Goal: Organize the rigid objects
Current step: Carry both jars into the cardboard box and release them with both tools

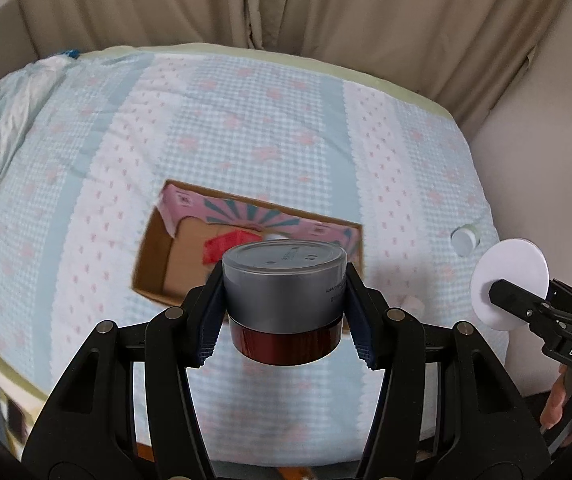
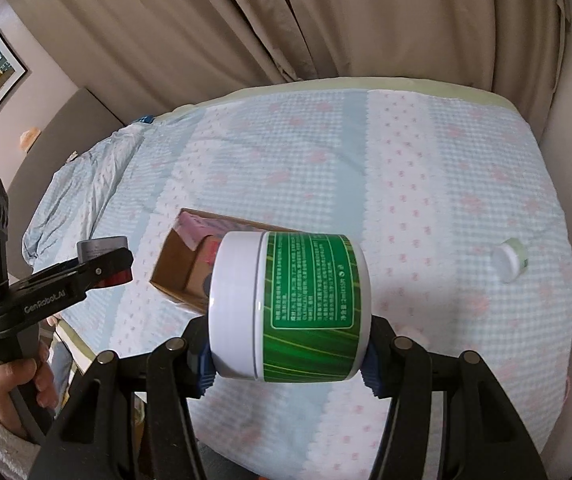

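My left gripper is shut on a jar with a grey lid and dark red body, held upright in the air above the bed, just in front of an open cardboard box. The left gripper and its jar also show in the right wrist view. My right gripper is shut on a large green jar with a white lid, held on its side; its white lid shows in the left wrist view. A small white-capped jar lies on the bed, also in the right wrist view.
The box has a pink printed flap and holds a red item and other things, partly hidden. The bed has a blue-and-white checked cover. Beige curtains hang behind. A crumpled quilt lies at far left.
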